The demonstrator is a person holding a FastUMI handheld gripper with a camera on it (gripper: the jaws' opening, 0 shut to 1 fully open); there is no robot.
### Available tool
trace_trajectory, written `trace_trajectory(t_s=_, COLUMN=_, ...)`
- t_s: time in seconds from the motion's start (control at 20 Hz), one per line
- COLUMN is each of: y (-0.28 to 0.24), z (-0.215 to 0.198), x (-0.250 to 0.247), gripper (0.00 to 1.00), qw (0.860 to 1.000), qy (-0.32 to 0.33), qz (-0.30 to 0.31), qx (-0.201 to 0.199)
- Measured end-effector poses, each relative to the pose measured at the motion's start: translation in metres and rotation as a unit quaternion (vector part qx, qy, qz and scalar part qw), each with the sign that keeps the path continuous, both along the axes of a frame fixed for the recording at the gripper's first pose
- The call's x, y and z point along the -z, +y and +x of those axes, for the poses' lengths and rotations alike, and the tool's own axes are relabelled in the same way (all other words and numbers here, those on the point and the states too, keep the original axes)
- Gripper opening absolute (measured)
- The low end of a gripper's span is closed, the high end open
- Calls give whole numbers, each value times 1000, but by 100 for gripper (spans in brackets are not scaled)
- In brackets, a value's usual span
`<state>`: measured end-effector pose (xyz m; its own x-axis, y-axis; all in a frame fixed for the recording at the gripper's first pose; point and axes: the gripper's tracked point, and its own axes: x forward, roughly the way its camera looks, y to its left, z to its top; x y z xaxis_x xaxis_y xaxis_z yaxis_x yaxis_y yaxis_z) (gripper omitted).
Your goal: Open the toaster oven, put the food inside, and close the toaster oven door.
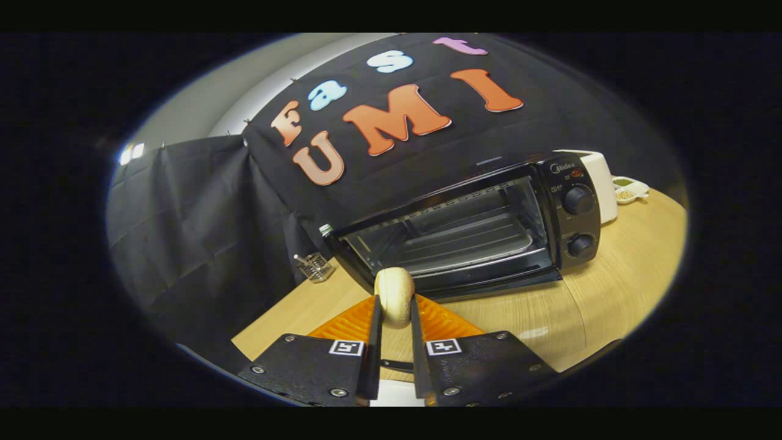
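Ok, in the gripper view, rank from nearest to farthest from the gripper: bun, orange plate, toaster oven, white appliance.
1. Bun: clamped between the jaws of the gripper.
2. Orange plate: just below the bun, on the table.
3. Toaster oven: ahead, door open.
4. White appliance: behind the oven's knob side.

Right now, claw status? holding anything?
Claw: shut on the bun, both fingers pressing its sides, just in front of the open toaster oven.
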<state>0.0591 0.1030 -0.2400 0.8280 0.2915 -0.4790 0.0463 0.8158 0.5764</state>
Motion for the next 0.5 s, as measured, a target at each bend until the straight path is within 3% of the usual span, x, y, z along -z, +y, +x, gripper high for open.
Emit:
trace_trajectory(t_s=0.4, y=-19, z=65, x=12, gripper=23, qw=993, qy=9, qz=91, qx=71)
trace_trajectory(t_s=0.5, y=-26, z=75, x=20, gripper=23, qw=992, qy=11, qz=89, qx=85)
